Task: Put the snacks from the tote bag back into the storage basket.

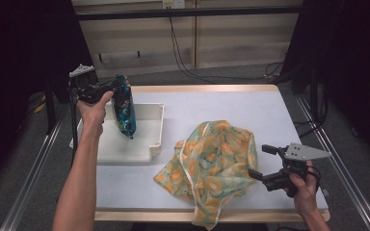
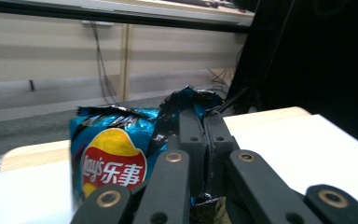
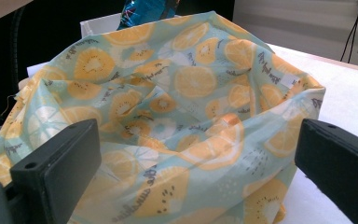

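In the high view, the left gripper [image 1: 112, 89] is sitting at upper left, clamping the top of a blue Lay's chip bag [image 1: 125, 109] that is hanging over the white tray [image 1: 155, 139]; the bag's lower tip is covering part of the tray floor. At lower right, the right gripper [image 1: 263, 161] is resting with jaws spread, just beside the orange-slice patterned cloth bag [image 1: 212, 168], whose bottom is drooping over the table [image 1: 270, 115] edge.

In the left gripper view, the jaws are pinching the crumpled chip bag [image 2: 107, 158] top, hiding its seam.

In the right gripper view, the released jaws are flanking the cloth bag [image 3: 177, 121], which is blocking most of the tray [image 3: 98, 25] and chip bag [image 3: 144, 10].
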A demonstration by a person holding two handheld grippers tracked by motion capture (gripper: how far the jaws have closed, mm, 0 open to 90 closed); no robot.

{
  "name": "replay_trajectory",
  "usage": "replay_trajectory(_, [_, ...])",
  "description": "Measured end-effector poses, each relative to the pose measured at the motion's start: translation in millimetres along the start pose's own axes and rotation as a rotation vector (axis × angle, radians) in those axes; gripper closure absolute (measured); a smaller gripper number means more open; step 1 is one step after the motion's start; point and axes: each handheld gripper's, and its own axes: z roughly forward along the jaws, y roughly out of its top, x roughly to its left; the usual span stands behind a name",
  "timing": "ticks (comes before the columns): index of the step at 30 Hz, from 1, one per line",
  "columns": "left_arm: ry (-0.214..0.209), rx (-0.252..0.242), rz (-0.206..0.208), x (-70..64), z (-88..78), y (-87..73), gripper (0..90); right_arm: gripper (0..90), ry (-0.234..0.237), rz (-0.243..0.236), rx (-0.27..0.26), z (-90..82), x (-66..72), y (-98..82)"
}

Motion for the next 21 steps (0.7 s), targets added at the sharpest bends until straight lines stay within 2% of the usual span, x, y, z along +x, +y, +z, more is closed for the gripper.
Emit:
replay_trajectory(3, [-0.016, -0.014, -0.003, -5.2, 9.2, -3.2, 88.3, 0.0, 0.002, 0.002, 0.003, 1.0, -0.5, -0.5])
replay_trajectory(10, [-0.048, -0.001, 0.009, -14.8, 27.3, -7.1, 88.2, 0.0, 0.024, -0.003, 0.002, 5.3, -0.2, 0.4])
replay_trajectory(13, [-0.059, -0.006, -0.014, -17.0, 34.6, -8.5, 87.8, 0.0, 0.025, 0.000, 0.003, 6.4, -2.4, -0.1])
replay_trajectory(19, [-0.070, 0.017, -0.004, -23.5, 47.3, -9.5, 87.4, 0.0, 0.027, 0.007, 0.001, 6.3, -5.0, -0.9])
replay_trajectory(21, [-0.059, 0.019, -0.006, -25.6, 50.0, -9.3, 87.3, 0.0, 0.027, 0.007, 0.001, 6.2, -5.5, -0.8])
